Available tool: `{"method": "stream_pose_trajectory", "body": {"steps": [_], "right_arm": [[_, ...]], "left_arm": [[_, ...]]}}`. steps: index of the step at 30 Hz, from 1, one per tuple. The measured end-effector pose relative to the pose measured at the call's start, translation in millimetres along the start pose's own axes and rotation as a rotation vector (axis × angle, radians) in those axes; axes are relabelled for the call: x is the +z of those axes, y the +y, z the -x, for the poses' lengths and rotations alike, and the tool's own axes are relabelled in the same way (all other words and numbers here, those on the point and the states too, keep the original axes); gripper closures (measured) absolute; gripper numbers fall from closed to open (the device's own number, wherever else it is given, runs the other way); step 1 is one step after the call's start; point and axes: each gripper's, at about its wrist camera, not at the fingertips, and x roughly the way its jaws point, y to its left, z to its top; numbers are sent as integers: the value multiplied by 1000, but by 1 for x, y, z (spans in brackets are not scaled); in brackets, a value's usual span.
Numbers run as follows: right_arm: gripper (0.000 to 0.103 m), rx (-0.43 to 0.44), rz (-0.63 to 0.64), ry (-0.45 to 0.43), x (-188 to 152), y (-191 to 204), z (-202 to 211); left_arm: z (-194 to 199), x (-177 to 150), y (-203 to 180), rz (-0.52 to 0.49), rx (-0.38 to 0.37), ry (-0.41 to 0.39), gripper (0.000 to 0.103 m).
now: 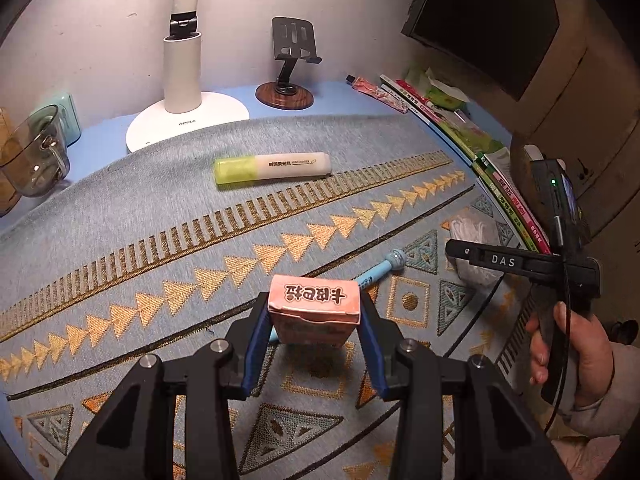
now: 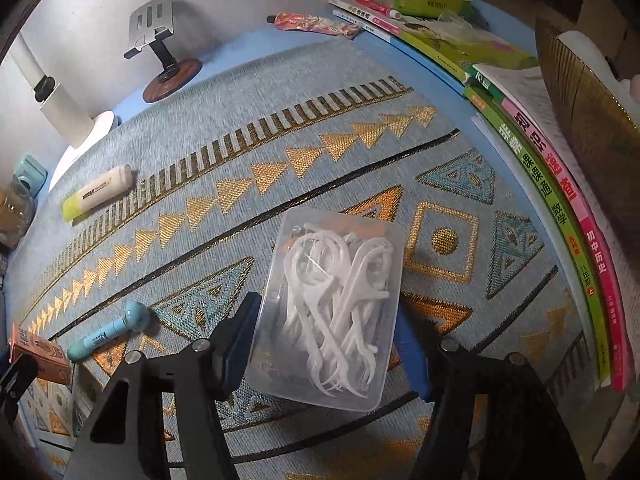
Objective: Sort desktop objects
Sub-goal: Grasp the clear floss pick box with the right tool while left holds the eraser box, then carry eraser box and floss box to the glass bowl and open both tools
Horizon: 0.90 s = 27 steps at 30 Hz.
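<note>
My left gripper (image 1: 315,312) is shut on a small pink box (image 1: 314,304) with red lettering and holds it above the patterned mat. The box also shows at the left edge of the right wrist view (image 2: 38,354). My right gripper (image 2: 326,320) is shut on a clear plastic case of white floss picks (image 2: 334,312), held just above the mat. A light blue pen (image 1: 382,268) lies on the mat behind the pink box, and it shows in the right wrist view (image 2: 106,336). A yellow highlighter (image 1: 272,168) lies farther back.
A white desk lamp (image 1: 184,92) and a phone stand (image 1: 290,64) stand at the back. A glass cup (image 1: 32,160) is at far left. Books (image 2: 560,208) line the right edge, with a tube (image 2: 316,24) and tissue pack (image 2: 428,0) behind them.
</note>
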Motion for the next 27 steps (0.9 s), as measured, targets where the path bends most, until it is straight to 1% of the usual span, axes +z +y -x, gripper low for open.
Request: {"method": "stream_pose_trajectory", "body": {"steps": [4, 9, 12, 13, 17, 19, 21, 24, 27], "right_arm": [[44, 119, 13, -3, -4, -16, 8], [45, 206, 44, -4, -6, -28, 27], [45, 243, 60, -33, 0, -34, 45], [45, 253, 65, -39, 10, -32, 43], [45, 309, 79, -75, 26, -43, 59], [45, 330, 83, -104, 36, -50, 66], [45, 343, 97, -143, 41, -60, 81], [45, 311, 135, -242, 50, -79, 108], [45, 292, 132, -344, 60, -109, 136]], "left_arm": [[4, 4, -10, -1, 1, -10, 65], [7, 13, -29, -10, 2, -25, 65], [9, 21, -45, -16, -3, -43, 65], [10, 24, -52, -17, -5, -52, 65], [12, 39, -82, -34, -13, -81, 65], [13, 48, -99, -50, -18, -95, 65], [13, 56, -116, -66, -26, -108, 65], [14, 70, -146, -95, -46, -132, 65], [11, 85, -178, -129, -69, -149, 65]]}}
